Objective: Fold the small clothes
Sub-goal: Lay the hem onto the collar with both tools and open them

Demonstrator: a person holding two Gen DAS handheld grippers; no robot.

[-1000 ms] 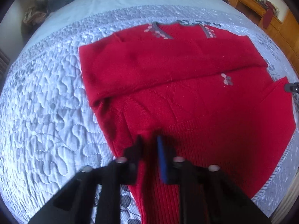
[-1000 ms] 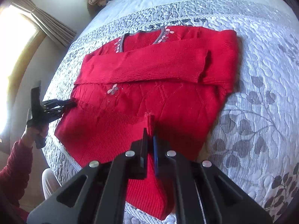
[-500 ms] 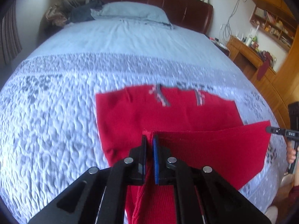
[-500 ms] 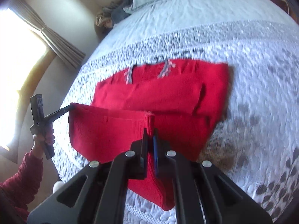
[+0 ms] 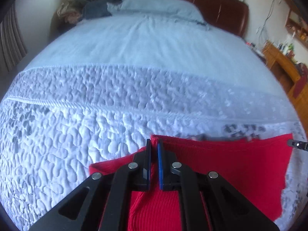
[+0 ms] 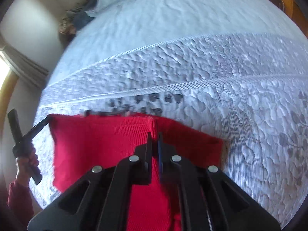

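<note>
One red ribbed knit sweater point(image 5: 221, 165) and two black two-finger grippers are in play. The left gripper point(image 5: 153, 148) is clamped tight on one corner of the sweater's hem, and the right gripper point(image 6: 154, 137) is pinched closed on the other corner, so the hem is stretched between them above the rest of the garment. The sweater lies near the foot of a bed under a pale blue-white quilted bedspread point(image 5: 80, 119). One light blue pillow point(image 5: 159, 5) rests against a dark brown headboard point(image 5: 221, 3); a wooden desk point(image 5: 281, 61) stands beside the bed.
</note>
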